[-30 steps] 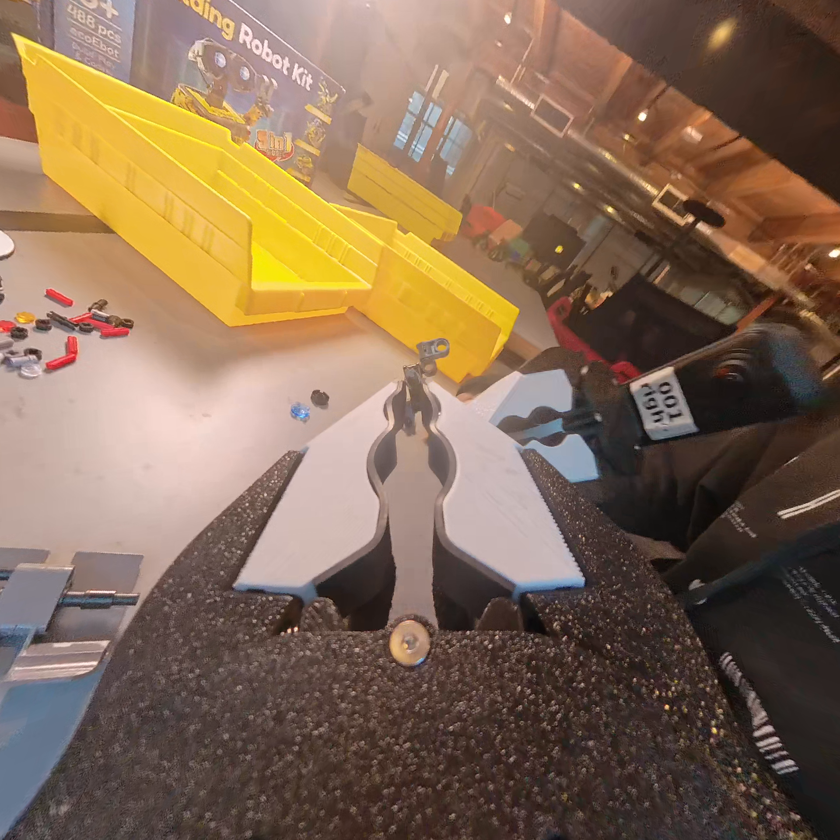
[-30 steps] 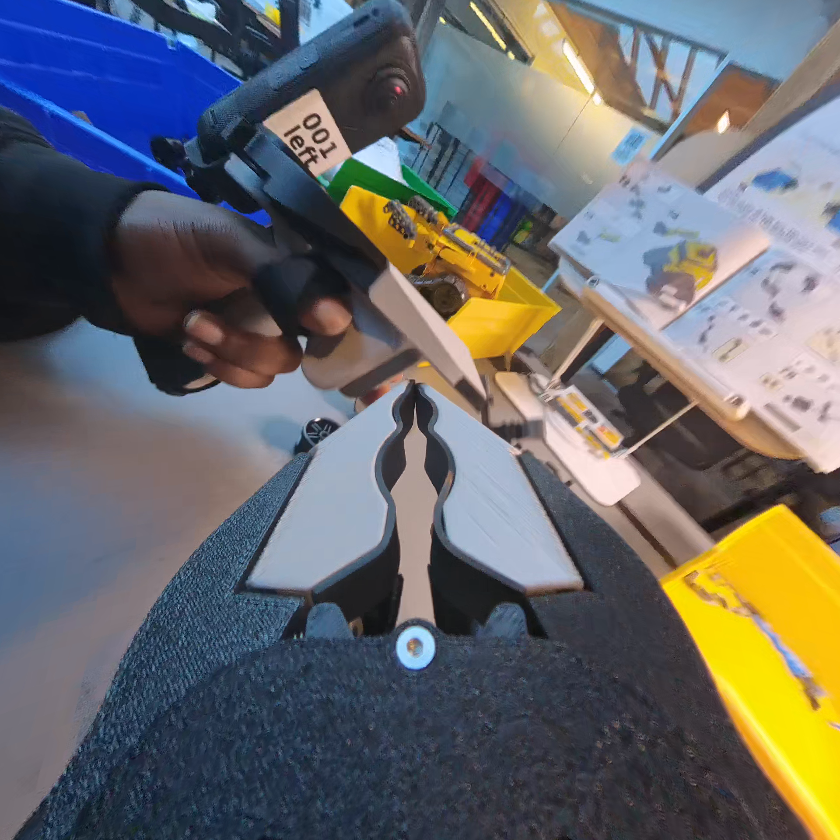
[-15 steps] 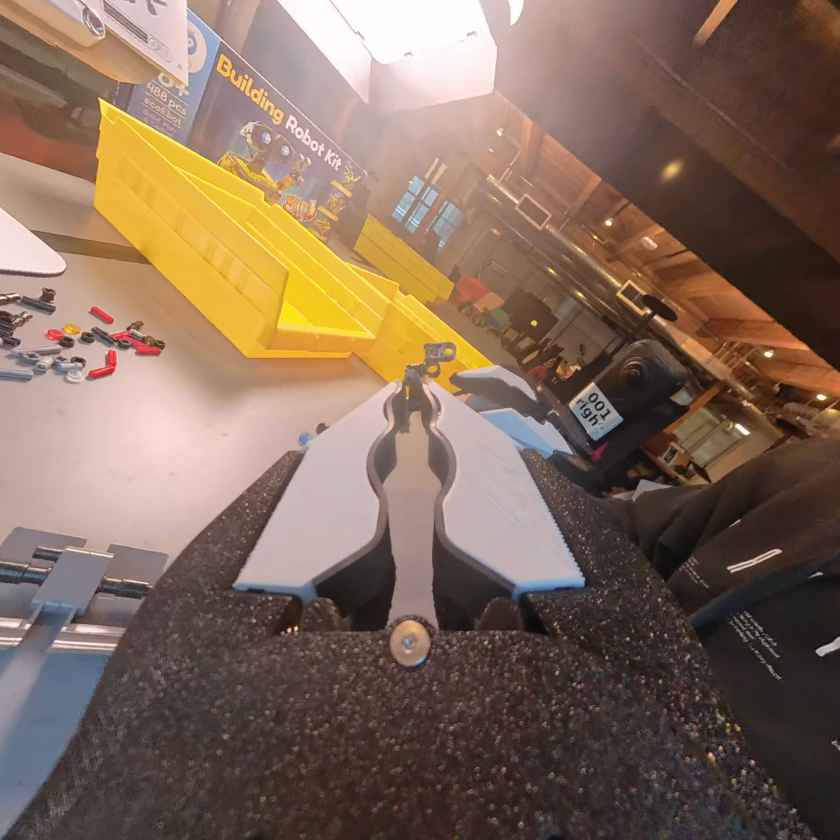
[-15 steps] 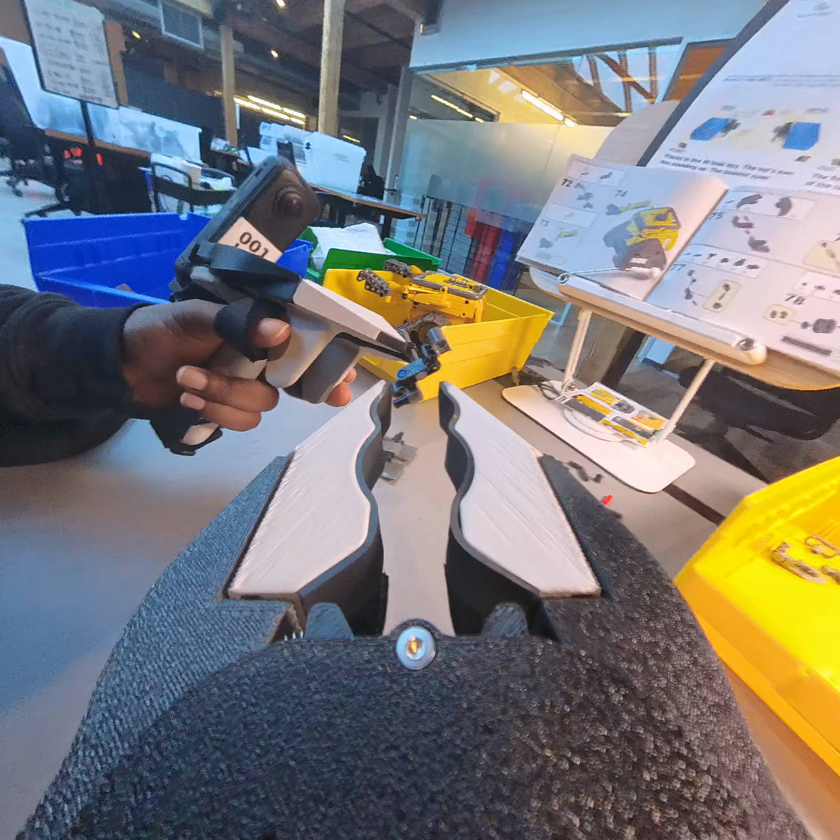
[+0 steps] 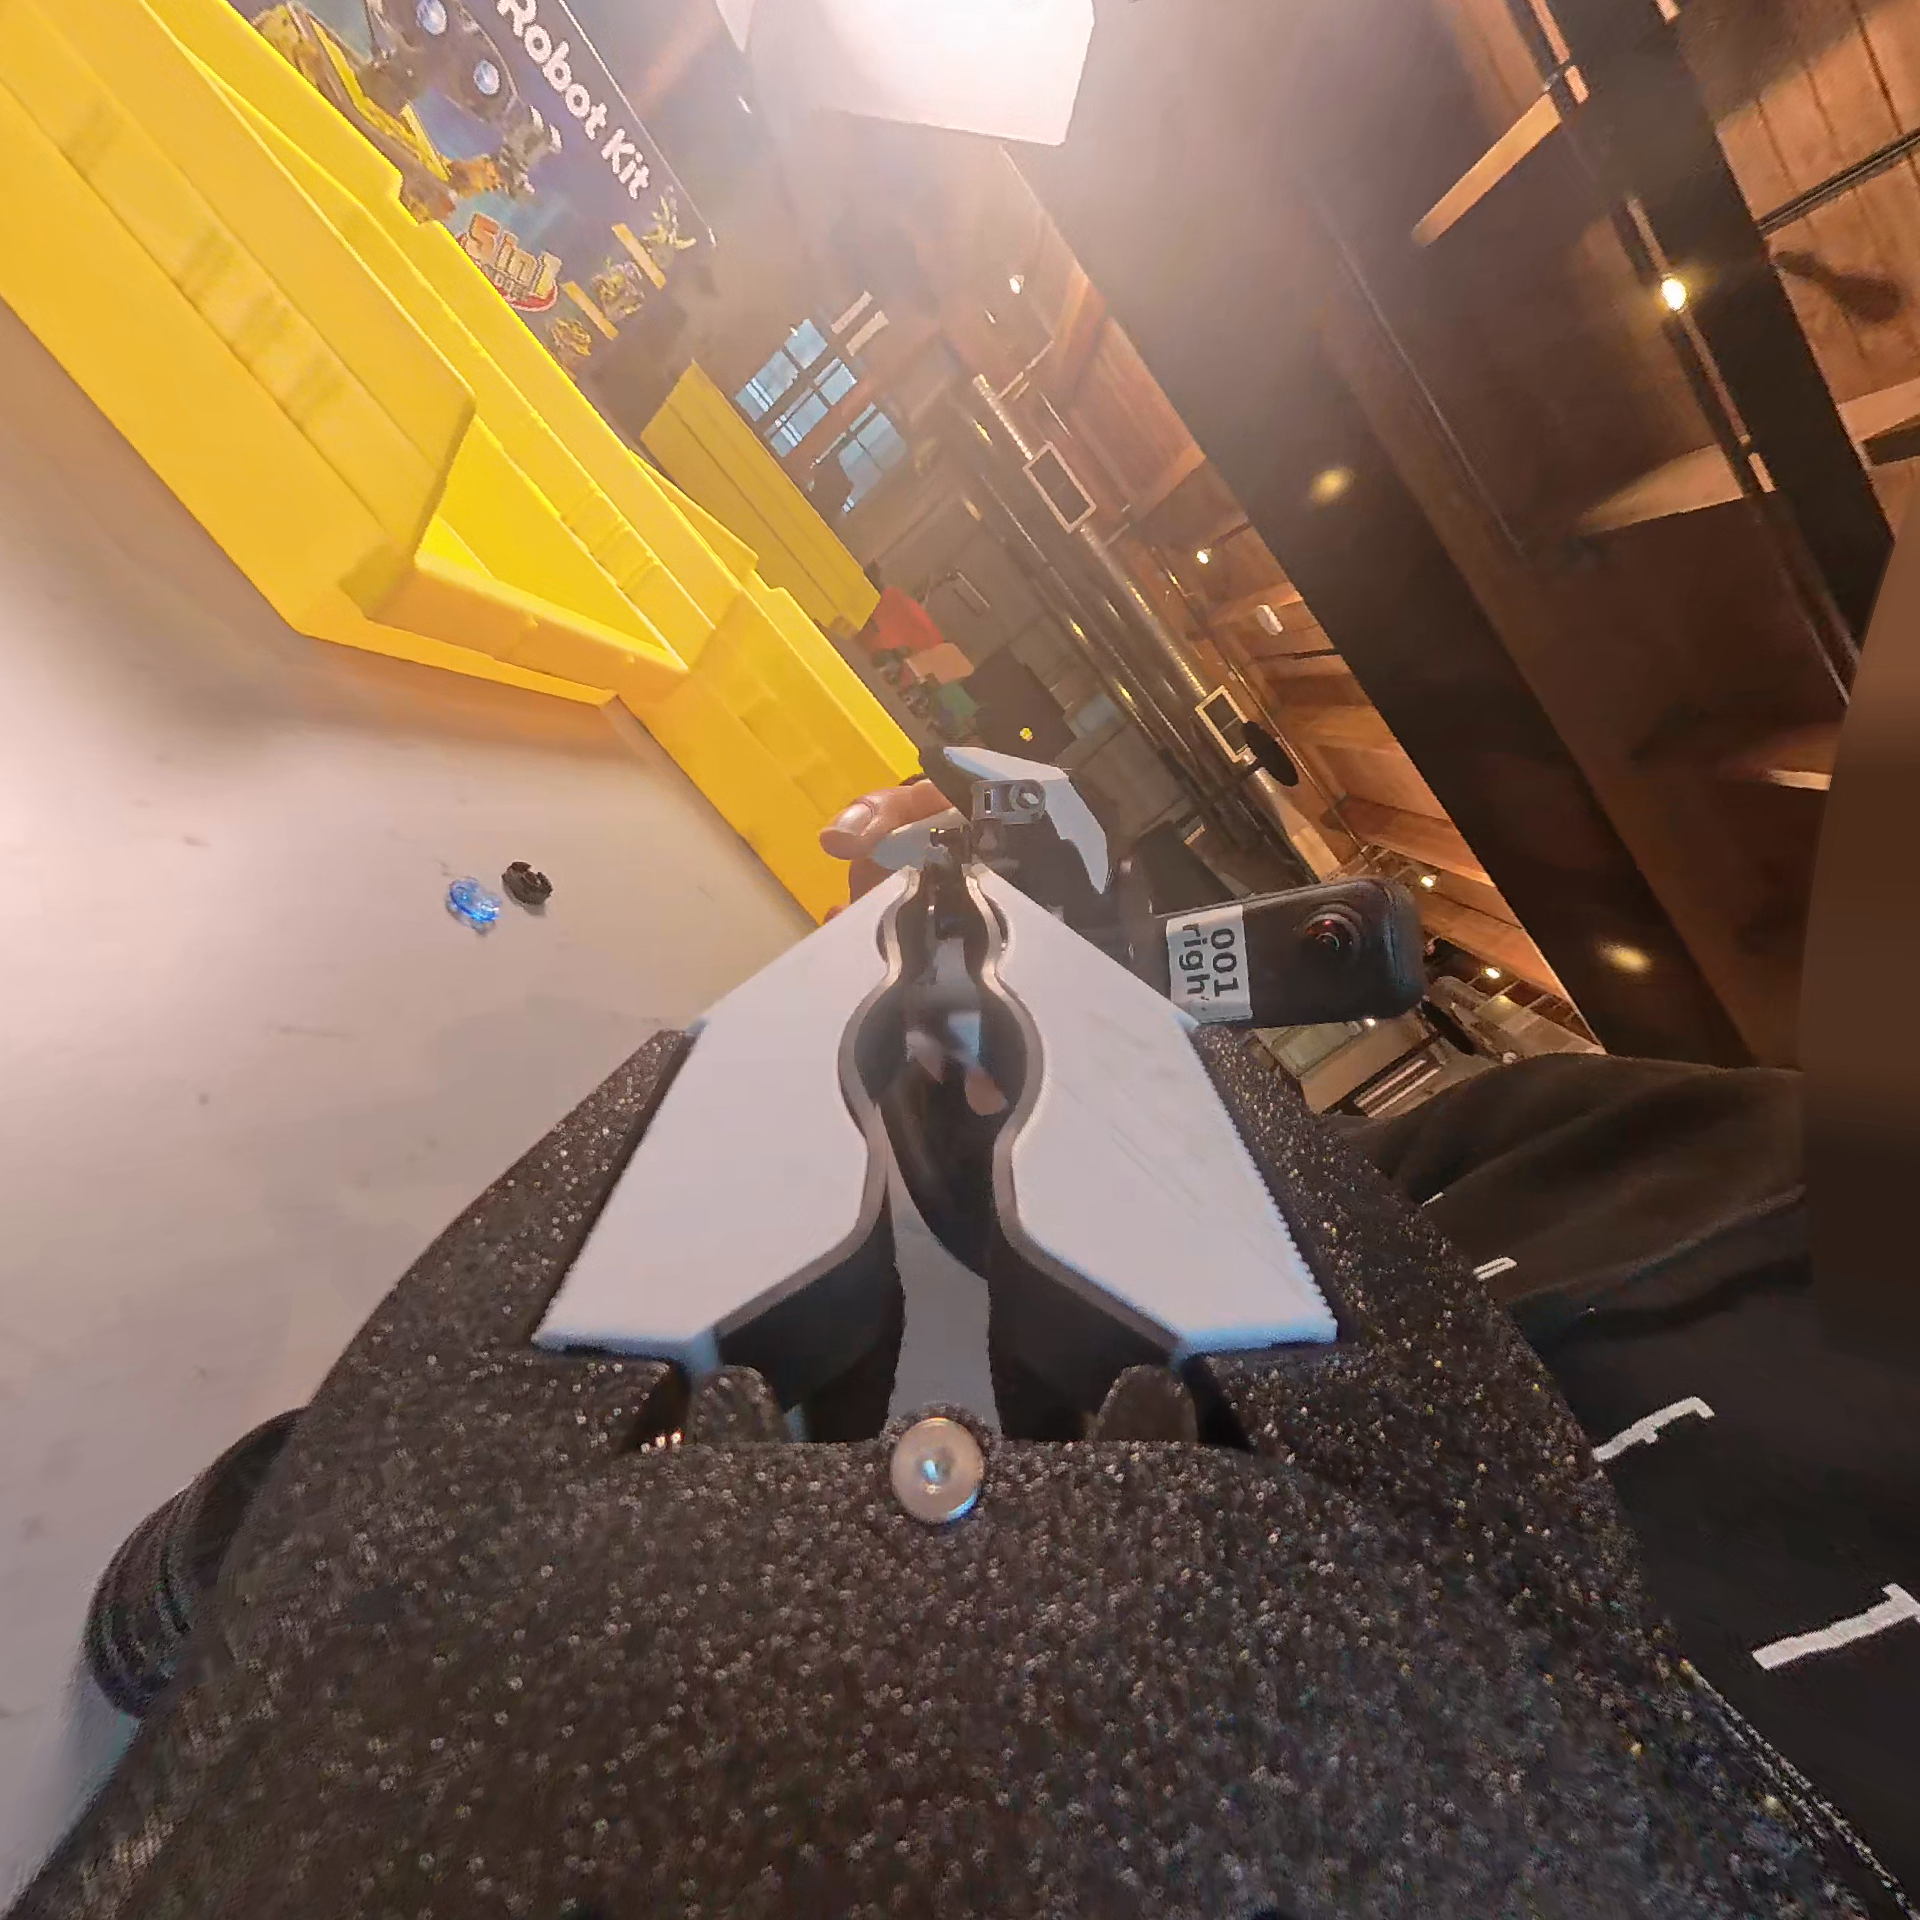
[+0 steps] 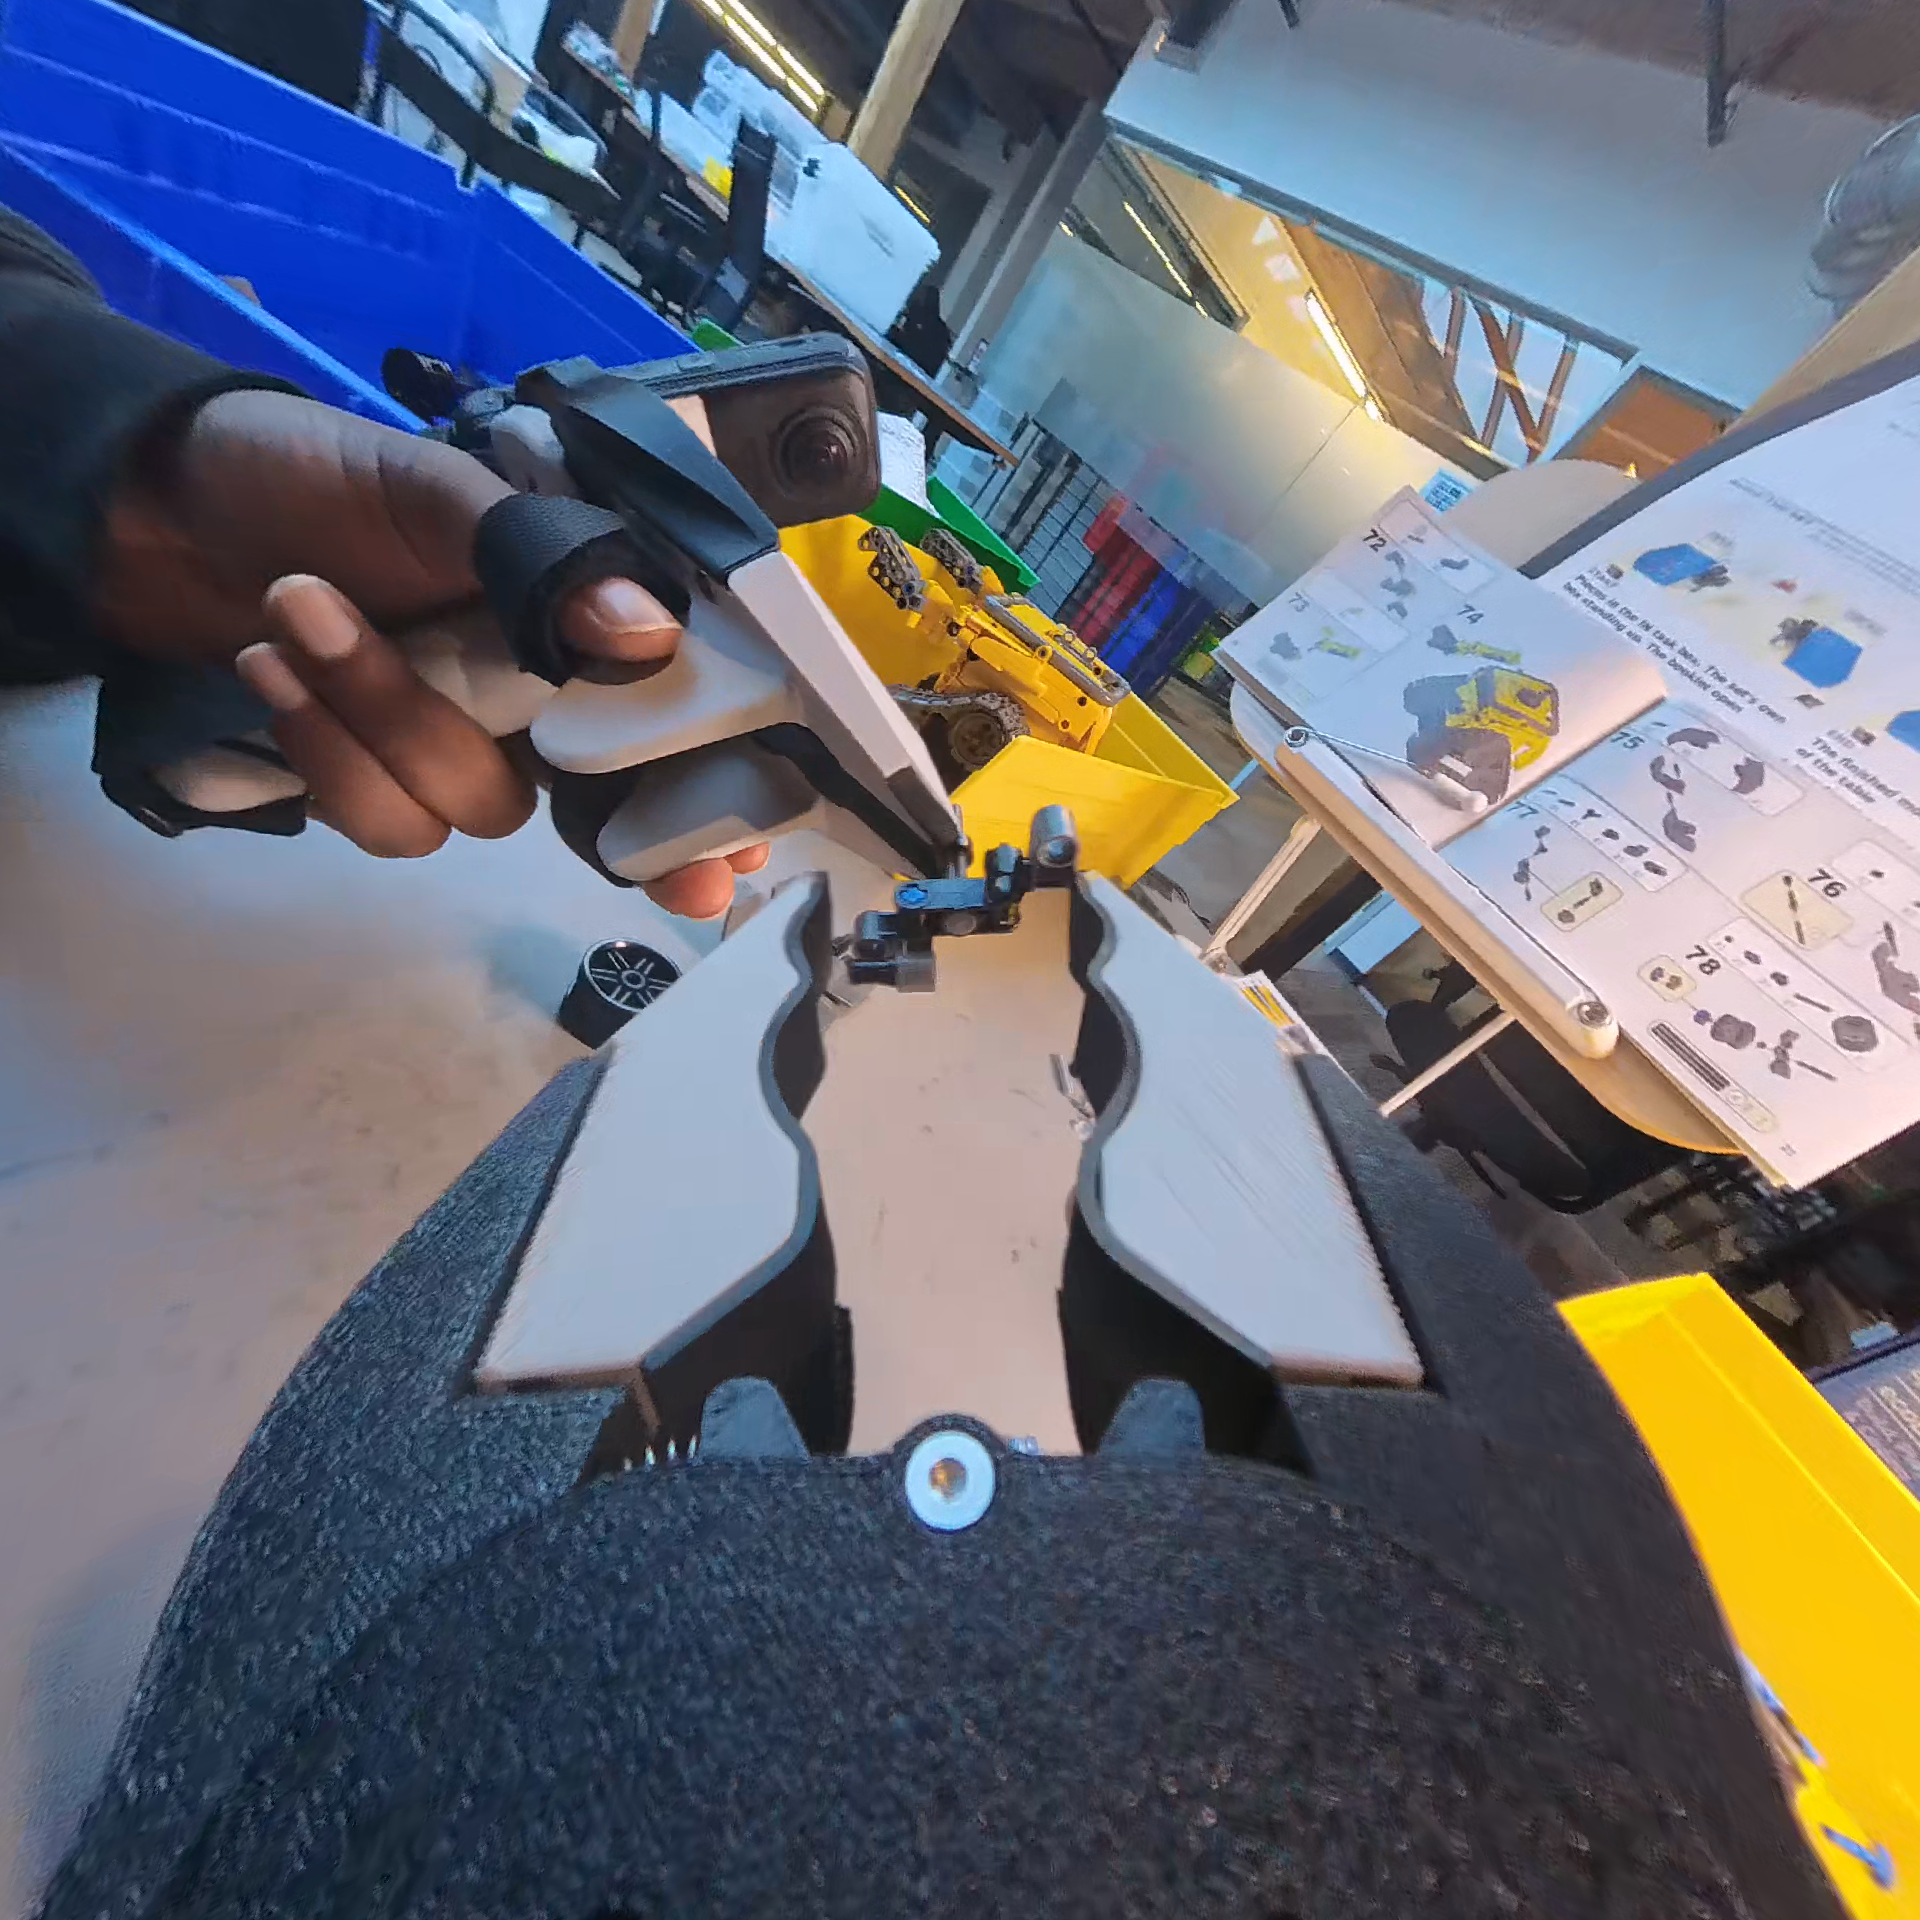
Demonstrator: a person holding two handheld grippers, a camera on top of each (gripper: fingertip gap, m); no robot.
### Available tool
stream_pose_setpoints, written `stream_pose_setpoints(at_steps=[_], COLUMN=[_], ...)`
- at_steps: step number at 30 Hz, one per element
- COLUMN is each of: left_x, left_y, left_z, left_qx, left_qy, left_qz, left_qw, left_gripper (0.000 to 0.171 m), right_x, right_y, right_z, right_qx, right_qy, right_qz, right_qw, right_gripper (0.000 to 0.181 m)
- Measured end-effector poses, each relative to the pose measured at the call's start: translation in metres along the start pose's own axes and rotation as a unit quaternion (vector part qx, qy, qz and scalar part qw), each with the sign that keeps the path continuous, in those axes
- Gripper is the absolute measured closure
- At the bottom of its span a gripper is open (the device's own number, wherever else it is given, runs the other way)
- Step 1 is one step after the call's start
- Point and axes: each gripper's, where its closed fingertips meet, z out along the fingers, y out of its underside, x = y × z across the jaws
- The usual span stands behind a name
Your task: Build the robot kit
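My left gripper point(image 5: 948, 883) is shut on a small black and grey brick assembly point(image 5: 1006, 802) that sticks out past its tips. In the right wrist view a hand holds the left gripper point(image 6: 951, 836), with the assembly point(image 6: 935, 920) hanging at its tip. My right gripper point(image 6: 951, 894) is open, with its jaws on either side of the assembly, above the grey table. I cannot tell whether its fingertips touch the assembly. In the left wrist view the right gripper's fingers point(image 5: 1003, 767) show just beyond the assembly.
Yellow bins point(image 5: 312, 416) and a kit box point(image 5: 540, 156) stand at the back left. A blue stud point(image 5: 473, 899) and a black piece point(image 5: 527, 883) lie on the table. A black wheel point(image 6: 618, 977), a yellow model point(image 6: 997, 665) in a yellow bin point(image 6: 1122, 800), an open booklet point(image 6: 1558, 779) and a blue bin point(image 6: 312, 239) surround the grippers. My two grippers' fingertips are within a few centimetres of each other. Both grippers' tips are roughly 12 centimeters from the black wheel point(image 6: 618, 977).
My right gripper went from shut to wide open and came up around the assembly. My left gripper kept its hold and tilted, bringing the piece to the right gripper.
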Motion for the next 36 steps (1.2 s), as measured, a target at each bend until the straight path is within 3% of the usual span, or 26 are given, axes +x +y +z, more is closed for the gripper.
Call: stream_pose_setpoints(at_steps=[2,8,11,15,22,26,31,36], left_x=[0.001,0.009,0.013,0.015,0.019,0.022,0.027,0.021], left_y=[0.001,0.012,0.018,0.029,0.045,0.048,0.044,0.044], left_z=[0.000,0.004,0.003,0.002,0.002,0.001,-0.004,-0.006], left_qx=[-0.005,-0.040,-0.068,-0.115,-0.163,-0.170,-0.167,-0.180], left_qy=[0.005,0.028,0.044,0.032,0.020,0.023,0.032,-0.003], left_qz=[-0.002,0.008,0.018,0.106,0.218,0.244,0.271,0.343], left_qw=[1.000,0.999,0.997,0.987,0.962,0.954,0.947,0.922], left_gripper=[0.167,0.166,0.166,0.160,0.171,0.171,0.160,0.160], right_x=[0.001,-0.003,-0.008,-0.020,-0.035,-0.036,-0.028,-0.033], right_y=[-0.001,-0.005,-0.005,-0.006,-0.005,-0.008,-0.011,-0.009], right_z=[-0.005,-0.016,-0.020,-0.028,-0.033,-0.036,-0.038,-0.037], right_qx=[0.008,0.031,0.028,0.020,0.004,0.012,0.032,0.029], right_qy=[-0.018,-0.121,-0.184,-0.263,-0.319,-0.334,-0.335,-0.344], right_qz=[0.019,0.178,0.270,0.359,0.387,0.405,0.429,0.440], right_qw=[1.000,0.976,0.945,0.895,0.865,0.851,0.838,0.829], right_gripper=[0.149,0.150,0.150,0.150,0.150,0.150,0.150,0.150])
